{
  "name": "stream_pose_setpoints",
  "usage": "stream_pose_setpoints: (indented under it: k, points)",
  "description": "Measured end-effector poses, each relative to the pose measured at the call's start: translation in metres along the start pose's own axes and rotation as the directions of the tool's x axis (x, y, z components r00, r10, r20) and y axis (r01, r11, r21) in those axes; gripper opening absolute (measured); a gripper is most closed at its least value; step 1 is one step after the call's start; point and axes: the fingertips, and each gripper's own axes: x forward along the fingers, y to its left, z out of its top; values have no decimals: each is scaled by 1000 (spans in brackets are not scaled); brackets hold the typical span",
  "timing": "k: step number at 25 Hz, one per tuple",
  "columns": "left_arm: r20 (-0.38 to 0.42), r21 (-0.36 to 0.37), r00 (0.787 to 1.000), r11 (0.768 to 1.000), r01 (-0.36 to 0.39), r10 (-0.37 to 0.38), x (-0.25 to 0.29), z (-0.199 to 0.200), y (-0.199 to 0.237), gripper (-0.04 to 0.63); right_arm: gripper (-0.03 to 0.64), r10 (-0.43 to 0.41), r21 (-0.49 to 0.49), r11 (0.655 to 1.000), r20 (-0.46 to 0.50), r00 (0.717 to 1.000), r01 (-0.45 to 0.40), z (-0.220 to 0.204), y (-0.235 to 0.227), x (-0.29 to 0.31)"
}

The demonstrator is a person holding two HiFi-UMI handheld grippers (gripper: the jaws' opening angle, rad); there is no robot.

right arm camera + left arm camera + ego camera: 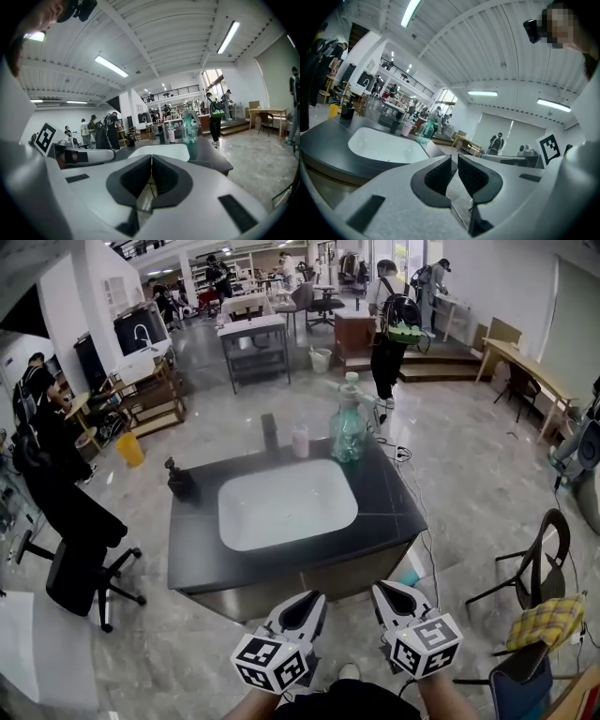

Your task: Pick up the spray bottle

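The spray bottle (348,427), clear green with a pale trigger head, stands upright at the far right corner of a dark counter (386,495), behind a white sink basin (286,503). Both grippers hang in front of the counter's near edge, well short of the bottle. The left gripper (314,597) has its jaws together with nothing between them, and so does the right gripper (382,588). In the left gripper view the bottle (425,130) is far beyond the gripper (454,157). In the right gripper view the bottle (190,127) is ahead and to the right of the gripper (151,156).
A pink bottle (300,440) and a dark bottle (270,430) stand left of the spray bottle, and a dark object (178,479) sits at the counter's left edge. A black office chair (80,568) is at the left, a chair (539,563) at the right. A person with a backpack (389,334) stands beyond.
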Motion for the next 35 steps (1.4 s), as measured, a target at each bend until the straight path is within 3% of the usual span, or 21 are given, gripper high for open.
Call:
stream_pose_setpoints:
  k: [23, 35]
  points:
    - [21, 19, 996, 996, -86, 86, 115, 22, 6, 44, 8, 90, -12, 996, -15, 996, -90, 30, -104, 52]
    - [46, 29, 990, 990, -137, 135, 126, 30, 11, 44, 8, 122, -11, 992, -9, 992, -122, 34, -126, 66]
